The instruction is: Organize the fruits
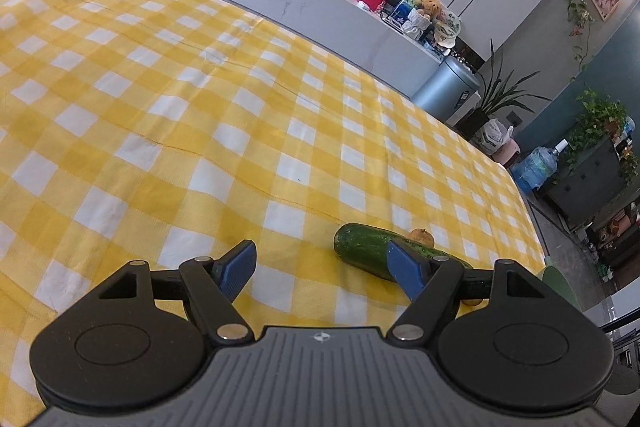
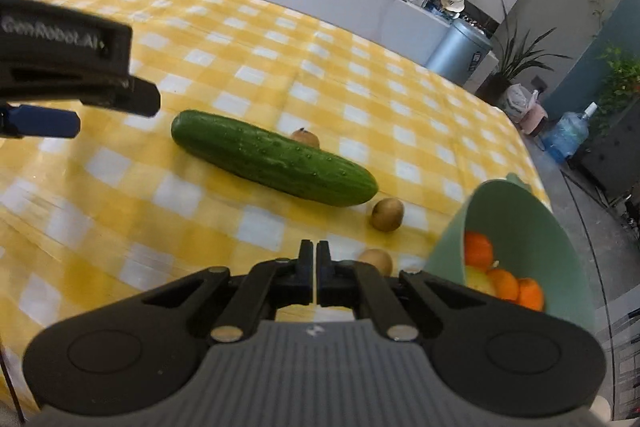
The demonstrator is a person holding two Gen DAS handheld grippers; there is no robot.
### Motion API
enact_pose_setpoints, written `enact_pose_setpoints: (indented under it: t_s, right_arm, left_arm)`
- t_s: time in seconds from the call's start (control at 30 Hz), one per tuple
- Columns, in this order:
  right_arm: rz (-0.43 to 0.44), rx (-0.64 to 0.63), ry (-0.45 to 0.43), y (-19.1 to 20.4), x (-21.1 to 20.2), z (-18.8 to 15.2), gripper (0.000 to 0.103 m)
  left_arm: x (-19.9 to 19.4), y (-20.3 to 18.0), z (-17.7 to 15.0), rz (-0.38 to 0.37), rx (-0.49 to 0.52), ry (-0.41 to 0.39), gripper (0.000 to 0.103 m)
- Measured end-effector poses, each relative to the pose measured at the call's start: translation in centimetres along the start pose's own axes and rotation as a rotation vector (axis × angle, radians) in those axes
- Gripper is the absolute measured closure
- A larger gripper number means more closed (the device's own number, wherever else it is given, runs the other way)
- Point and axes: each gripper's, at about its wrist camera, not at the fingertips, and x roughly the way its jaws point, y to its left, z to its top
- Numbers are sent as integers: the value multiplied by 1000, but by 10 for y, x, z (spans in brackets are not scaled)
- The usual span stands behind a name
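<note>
Left gripper [image 1: 322,263]: wide open, holds nothing, blue ribbed pads [image 1: 240,267] over bare checked cloth. Right pad overlaps the cucumber [image 1: 362,251] in frame, so far end hidden; contact impossible to tell.

Right gripper [image 2: 316,259]: black fingers pressed together, thin slit only, nothing gripped.

Beyond right gripper: cucumber [image 2: 272,157] lying diagonal on yellow-white tablecloth [image 2: 120,187], bumpy dark green skin. Three small brown round fruits (type unclear): one [image 2: 305,137] half hidden behind cucumber, one [image 2: 387,213] just off its near end, one [image 2: 376,259] partly cut off by gripper linkage.

Green plastic bowl [image 2: 516,215] at right, tilted, smooth wall. Oranges [image 2: 502,283] inside, plus a pale yellow piece, partly hidden.

Left gripper [image 2: 38,123] at left edge, blurred.
</note>
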Motion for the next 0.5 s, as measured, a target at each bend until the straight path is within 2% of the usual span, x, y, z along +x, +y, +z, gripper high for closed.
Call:
enact_pose_setpoints:
  t_s: [0.07,0.17,0.3,0.43,0.5]
  right_arm:
    - [-43,3,10,-2,-2,-1,103]
    - [-152,3,30,-6,3,-7,103]
    - [-216,-21,60,-2,14,-9,103]
    - [-384,-197,80,21,36,-10,103]
    - [-409,-240,106,26,43,-11,103]
  left_arm:
    - [0,0,0,1,1,0,16]
    - [1,-1,0,4,4,2,16]
    - [1,0,1,3,3,8,16]
    - [1,0,1,-3,13,10,16]
    - [0,-1,1,-5,19,3,16]
